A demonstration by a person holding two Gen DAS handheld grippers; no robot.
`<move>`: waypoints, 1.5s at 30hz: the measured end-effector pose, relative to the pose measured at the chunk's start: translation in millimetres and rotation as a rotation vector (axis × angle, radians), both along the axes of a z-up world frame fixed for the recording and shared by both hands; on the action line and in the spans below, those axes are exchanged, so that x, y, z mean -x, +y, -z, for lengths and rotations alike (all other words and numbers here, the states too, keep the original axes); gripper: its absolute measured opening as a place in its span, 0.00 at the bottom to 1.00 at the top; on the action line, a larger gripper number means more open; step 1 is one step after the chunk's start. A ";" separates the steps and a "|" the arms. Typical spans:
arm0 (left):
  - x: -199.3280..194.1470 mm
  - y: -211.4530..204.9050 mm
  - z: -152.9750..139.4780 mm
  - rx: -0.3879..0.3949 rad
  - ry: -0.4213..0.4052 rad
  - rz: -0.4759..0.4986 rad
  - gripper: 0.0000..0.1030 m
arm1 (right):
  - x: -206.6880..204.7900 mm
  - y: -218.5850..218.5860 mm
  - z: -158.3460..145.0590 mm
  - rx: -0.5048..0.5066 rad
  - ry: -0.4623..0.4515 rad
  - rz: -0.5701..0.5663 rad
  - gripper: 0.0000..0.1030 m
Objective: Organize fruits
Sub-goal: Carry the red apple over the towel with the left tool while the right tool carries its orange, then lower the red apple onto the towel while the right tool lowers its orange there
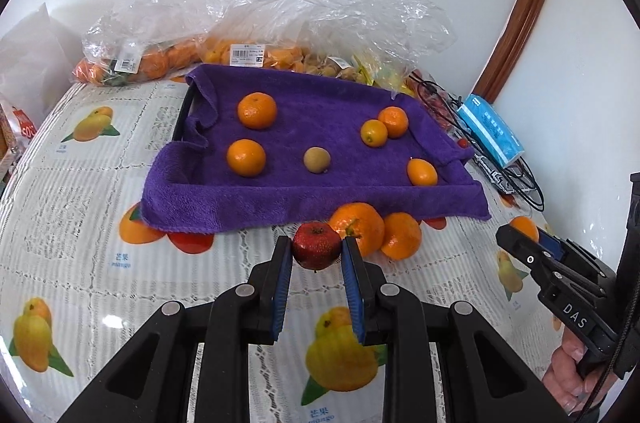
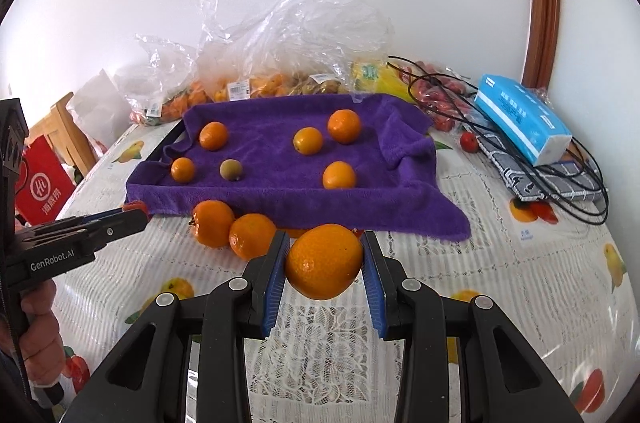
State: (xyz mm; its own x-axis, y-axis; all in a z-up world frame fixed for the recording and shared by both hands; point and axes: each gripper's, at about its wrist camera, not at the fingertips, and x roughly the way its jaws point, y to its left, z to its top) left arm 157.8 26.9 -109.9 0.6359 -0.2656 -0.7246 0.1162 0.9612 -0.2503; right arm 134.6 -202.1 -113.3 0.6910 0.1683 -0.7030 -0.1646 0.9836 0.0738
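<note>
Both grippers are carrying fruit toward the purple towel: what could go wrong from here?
1. The red fruit sits at the very tips of the left gripper; it could slip out.
2. The orange in the right gripper is round and wide, so it may squirt free.
3. Two oranges lie against the towel's near edge; a low pass could knock them rolling.

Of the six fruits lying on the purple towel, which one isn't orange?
The small brownish-green fruit near the middle of the purple towel, closer to its front edge; the other five are orange citrus.
</note>
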 end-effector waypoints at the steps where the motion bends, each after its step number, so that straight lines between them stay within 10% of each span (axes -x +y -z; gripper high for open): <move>1: -0.1 1.1 -0.7 -0.002 0.000 -0.002 0.23 | -0.2 -0.6 -1.0 0.004 -0.001 -0.006 0.35; 45: -102.7 17.5 -8.3 -0.053 -0.088 -0.092 0.23 | -123.8 16.7 4.2 -0.076 -0.036 0.015 0.35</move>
